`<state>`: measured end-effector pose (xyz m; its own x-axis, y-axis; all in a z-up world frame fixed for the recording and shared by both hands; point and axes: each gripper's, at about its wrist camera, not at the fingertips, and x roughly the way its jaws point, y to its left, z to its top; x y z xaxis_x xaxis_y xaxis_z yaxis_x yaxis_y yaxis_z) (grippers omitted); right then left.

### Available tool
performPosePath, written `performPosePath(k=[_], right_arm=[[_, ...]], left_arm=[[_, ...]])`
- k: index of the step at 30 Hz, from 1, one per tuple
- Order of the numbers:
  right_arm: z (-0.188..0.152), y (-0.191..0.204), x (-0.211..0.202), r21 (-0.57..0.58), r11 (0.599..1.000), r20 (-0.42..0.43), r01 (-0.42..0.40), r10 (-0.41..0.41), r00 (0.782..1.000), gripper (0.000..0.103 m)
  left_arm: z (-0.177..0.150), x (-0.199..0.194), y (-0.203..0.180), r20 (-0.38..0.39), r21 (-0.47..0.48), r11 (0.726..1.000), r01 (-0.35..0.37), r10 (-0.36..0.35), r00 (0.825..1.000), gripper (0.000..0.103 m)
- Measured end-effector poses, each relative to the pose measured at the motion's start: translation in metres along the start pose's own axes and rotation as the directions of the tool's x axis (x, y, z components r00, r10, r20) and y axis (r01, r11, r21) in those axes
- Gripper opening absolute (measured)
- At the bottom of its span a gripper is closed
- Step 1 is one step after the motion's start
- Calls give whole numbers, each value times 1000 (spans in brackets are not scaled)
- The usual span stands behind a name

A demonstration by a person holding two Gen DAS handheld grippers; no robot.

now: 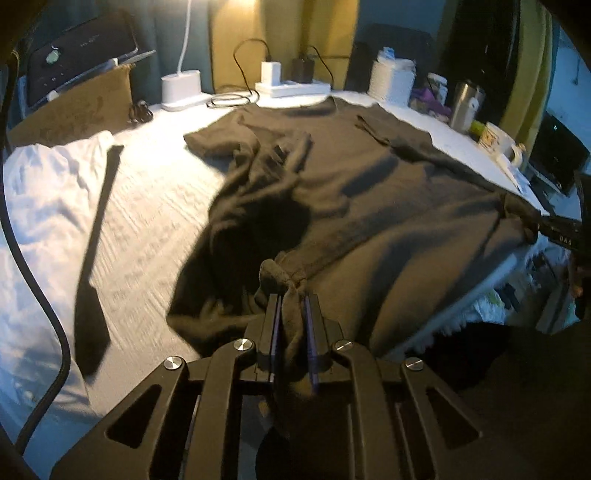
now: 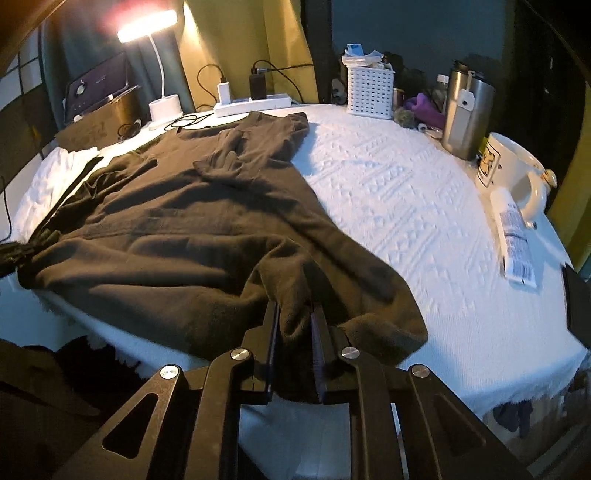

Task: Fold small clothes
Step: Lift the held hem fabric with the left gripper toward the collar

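Left claw (image 1: 291,295): clenched on a bunched fold of the dark brown garment (image 1: 369,206) at its near hem, the cloth pinched between the pads and trailing back through the jaws. Right claw (image 2: 295,308): likewise clenched on the near hem of the same garment (image 2: 177,229), fabric gathered between its pads.

The garment lies spread on the bench (image 2: 406,206), which carries a white textured cover; its near edge droops slightly over the front edge, and its collar end reaches toward the far side, just short of the white power strip (image 2: 253,105).

Left wrist view alone shows a white cloth (image 1: 48,192) at the left of the bench with a dark strap-like strip (image 1: 96,236) lying across it, and the right claw's tip entering at the far right edge on the garment's corner. Right wrist view alone shows the lit desk lamp (image 2: 147,27), a white tube (image 2: 515,240) lying near a cream mug (image 2: 513,166), and wide bare cover to the garment's right.

At the far side stand a steel tumbler (image 2: 465,114) and a white slotted basket (image 2: 369,92).
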<state>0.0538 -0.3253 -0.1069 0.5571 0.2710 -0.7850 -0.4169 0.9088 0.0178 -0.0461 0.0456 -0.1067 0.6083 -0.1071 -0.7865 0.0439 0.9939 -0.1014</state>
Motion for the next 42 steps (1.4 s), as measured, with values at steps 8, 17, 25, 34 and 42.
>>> performPosePath(k=[8, 17, 25, 34, 42], right_arm=[[-4, -4, -17, 16, 1000, -9, -1, 1, 1000, 17], [32, -21, -44, 105, 983, 151, -154, 137, 979, 83], [48, -24, 5, 126, 992, 68, -20, 12, 998, 25], [21, 3, 19, 47, 999, -42, -11, 13, 999, 18], [15, 5, 12, 37, 999, -73, 30, -27, 997, 19]], left_arm=[[9, -6, 5, -10, -29, 999, -21, 20, 1000, 22], [19, -12, 14, 48, -78, 997, -25, 29, 998, 38], [22, 1, 17, 37, -94, 995, -11, 14, 999, 38], [8, 12, 12, -18, -66, 998, -12, 10, 1000, 38], [3, 14, 11, -14, -46, 999, -23, 22, 1000, 46]])
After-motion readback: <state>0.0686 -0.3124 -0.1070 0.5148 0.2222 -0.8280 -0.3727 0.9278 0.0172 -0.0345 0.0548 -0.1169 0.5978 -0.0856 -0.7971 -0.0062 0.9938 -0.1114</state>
